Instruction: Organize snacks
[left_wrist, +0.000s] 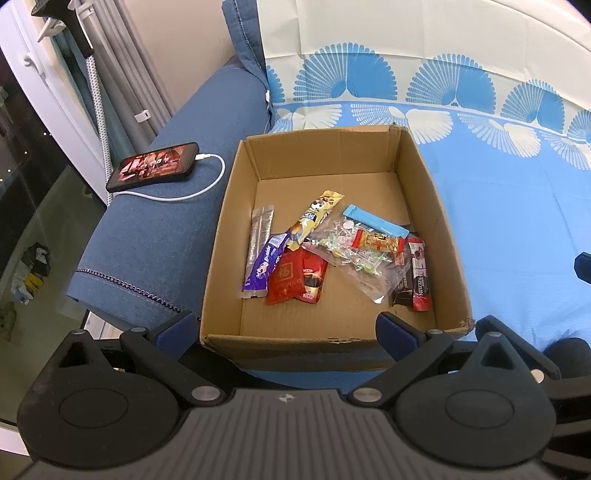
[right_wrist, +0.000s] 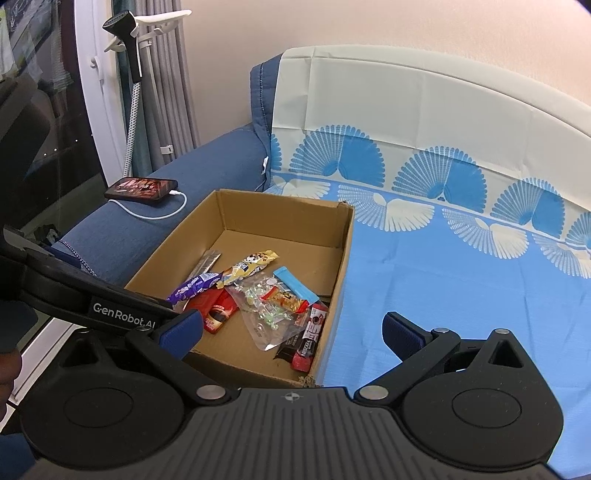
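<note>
Both grippers looking identical: left gripper (left_wrist: 284, 326) showing matte black linkage arms, round black discs, silver pivot screws, ribbed grey centre plate with tiny crosshair mark. Right gripper (right_wrist: 291, 330) wearing blue textured pads (right_wrist: 402, 334). White "GenRobot.AI" lettering showing on left gripper's arm.

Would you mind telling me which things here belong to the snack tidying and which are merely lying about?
Part of the job:
cardboard box
purple snack bar
red packet
clear candy bag
Nescafe stick

Just lying about:
phone
charging cable
patterned sheet
</note>
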